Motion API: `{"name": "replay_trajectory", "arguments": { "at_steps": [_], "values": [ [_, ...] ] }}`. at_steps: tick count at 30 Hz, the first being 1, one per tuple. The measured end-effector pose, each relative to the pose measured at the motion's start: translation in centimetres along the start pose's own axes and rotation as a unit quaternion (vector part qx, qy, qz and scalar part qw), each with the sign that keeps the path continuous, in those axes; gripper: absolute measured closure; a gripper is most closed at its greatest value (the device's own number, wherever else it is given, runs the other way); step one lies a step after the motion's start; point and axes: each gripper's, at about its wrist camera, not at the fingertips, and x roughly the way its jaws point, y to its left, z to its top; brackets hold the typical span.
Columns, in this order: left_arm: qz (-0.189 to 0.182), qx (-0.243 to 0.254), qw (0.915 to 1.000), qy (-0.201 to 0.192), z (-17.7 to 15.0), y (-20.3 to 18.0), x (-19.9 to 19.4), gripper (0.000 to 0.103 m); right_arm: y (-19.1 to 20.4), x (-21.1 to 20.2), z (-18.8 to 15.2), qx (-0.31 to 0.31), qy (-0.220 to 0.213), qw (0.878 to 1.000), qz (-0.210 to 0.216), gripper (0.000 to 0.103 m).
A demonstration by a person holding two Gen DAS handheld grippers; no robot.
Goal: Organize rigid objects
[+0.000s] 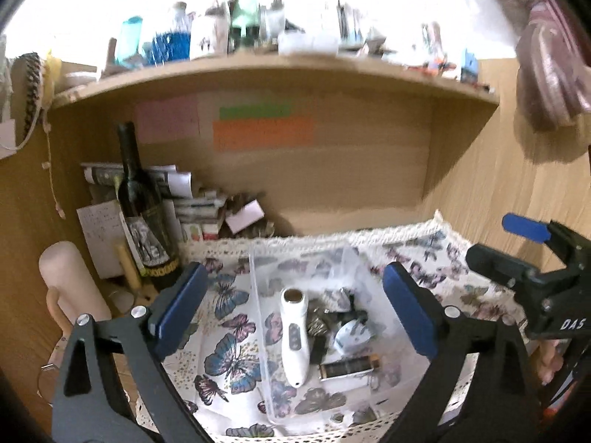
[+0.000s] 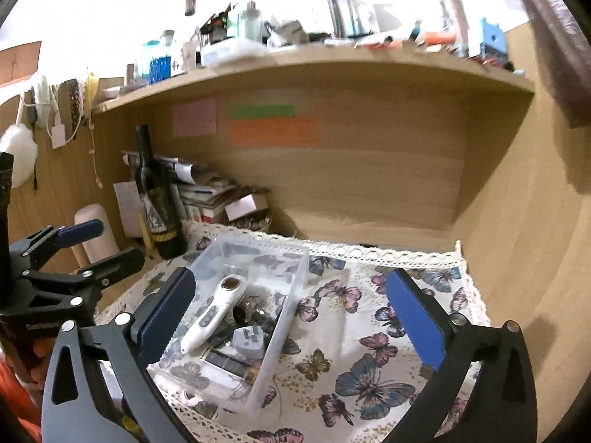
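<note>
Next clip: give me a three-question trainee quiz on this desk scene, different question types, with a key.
1. True or false: the white handheld device lies inside the clear plastic box.
2. Which stands left of the box? A) dark bottle B) kettle C) lamp
3. Fill in: the cloth under the box is printed with ____.

Key: 1 true; 2 A; 3 butterflies.

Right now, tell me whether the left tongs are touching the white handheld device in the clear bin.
Apart. The left wrist view shows the left tongs wide open, pads well clear on either side of the white handheld device lying in the clear bin.
</note>
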Motion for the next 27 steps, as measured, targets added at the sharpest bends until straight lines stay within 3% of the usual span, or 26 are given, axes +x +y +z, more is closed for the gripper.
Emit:
{"name": "replay_trajectory", "arguments": {
  "at_steps": [8,27],
  "values": [
    [0.012,0.010,0.9985,-0.052,-0.4,-1.3,-2.3,0.001,0.4,-1.1,-0.8,0.002,-0.008,1.000,-0.009,0.000],
    [-0.007,0.001,0.9983,-0.058,-0.3,-1.3,-2.2,0.000,1.3,-2.2,-0.7,-0.004,-0.025,0.999,-0.035,0.000]
  ]
}}
